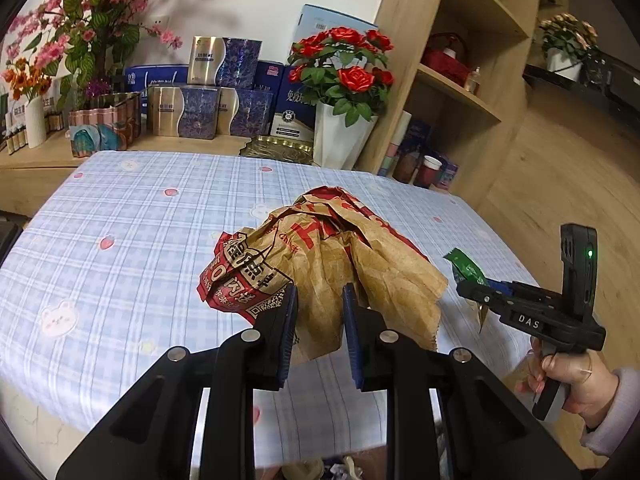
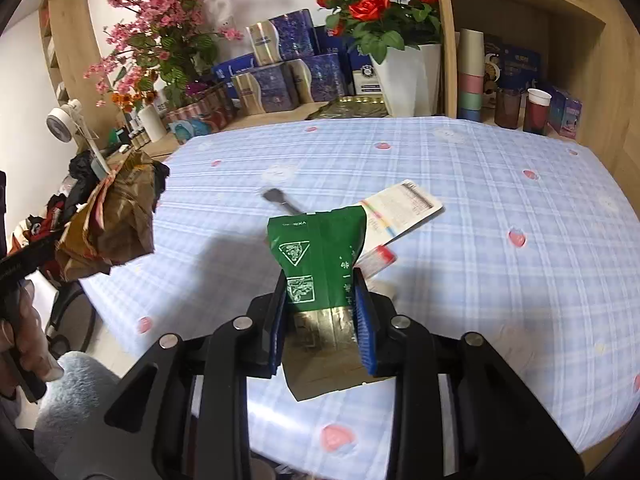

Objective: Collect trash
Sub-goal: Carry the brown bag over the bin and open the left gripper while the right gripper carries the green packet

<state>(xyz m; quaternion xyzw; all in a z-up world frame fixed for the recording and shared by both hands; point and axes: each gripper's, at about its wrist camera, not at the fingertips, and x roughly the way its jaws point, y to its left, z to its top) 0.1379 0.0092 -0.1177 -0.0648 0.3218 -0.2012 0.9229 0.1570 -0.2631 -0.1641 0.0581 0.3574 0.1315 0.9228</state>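
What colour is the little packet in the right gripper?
Green with white print, gold inside. The packet shows best in the right wrist view.

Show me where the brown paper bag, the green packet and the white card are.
brown paper bag [image 1: 320, 264]: left wrist view, crumpled middle.
green packet [image 2: 316, 256]: right wrist view, printed green face.
white card [image 2: 404, 204]: right wrist view, flat face.

Crumpled matt paper bag [image 1: 320, 264], glossy green foil packet [image 2: 320, 256], smooth checked cloth w/ tabletop [image 2: 500, 220].

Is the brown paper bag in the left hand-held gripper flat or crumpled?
Crumpled. The brown paper bag is bunched into creased folds, pinched in the left hand-held gripper and held above the table.
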